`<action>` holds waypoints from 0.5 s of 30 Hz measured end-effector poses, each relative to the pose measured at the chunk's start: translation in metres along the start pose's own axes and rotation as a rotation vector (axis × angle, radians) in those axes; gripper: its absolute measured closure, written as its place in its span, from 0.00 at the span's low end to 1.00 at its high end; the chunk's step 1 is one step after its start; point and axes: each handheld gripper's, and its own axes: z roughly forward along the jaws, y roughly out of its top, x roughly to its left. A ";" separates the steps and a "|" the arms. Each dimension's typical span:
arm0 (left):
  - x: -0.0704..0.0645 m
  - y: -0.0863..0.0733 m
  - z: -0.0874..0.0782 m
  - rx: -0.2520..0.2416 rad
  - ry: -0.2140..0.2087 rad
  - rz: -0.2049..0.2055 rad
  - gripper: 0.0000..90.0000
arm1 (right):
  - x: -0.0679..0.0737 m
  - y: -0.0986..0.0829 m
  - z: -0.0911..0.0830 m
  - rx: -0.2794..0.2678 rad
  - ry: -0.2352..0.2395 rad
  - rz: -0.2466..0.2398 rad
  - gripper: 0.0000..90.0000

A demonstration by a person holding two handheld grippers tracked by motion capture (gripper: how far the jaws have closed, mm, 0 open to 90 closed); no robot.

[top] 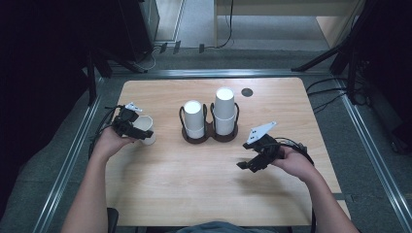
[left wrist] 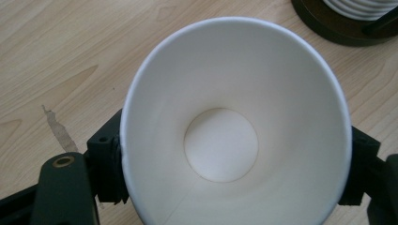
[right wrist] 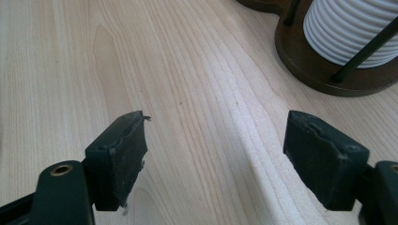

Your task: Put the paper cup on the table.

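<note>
A white paper cup (top: 145, 128) stands mouth up at the table's left, and my left gripper (top: 127, 127) is shut on its sides. In the left gripper view the cup (left wrist: 234, 126) is empty, its round bottom visible, with a jaw pressing each side. Two stacks of upside-down white cups (top: 194, 119) (top: 225, 110) stand in a dark twin holder (top: 210, 136) at the table's middle. My right gripper (top: 248, 164) hovers open at the right front, nothing between its pads (right wrist: 119, 157). The holder's base (right wrist: 309, 65) and a ribbed cup stack (right wrist: 352, 28) lie ahead of it to the right.
The wooden table (top: 214, 194) has a round black grommet (top: 247, 92) near its far edge. Bare wood spreads across the front half between my two hands. A grey scuff mark (left wrist: 58, 129) lies on the wood beside the held cup.
</note>
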 end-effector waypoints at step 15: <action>-0.001 0.000 -0.002 -0.029 -0.071 0.018 0.14 | 0.000 -0.001 0.001 0.010 -0.010 -0.006 0.24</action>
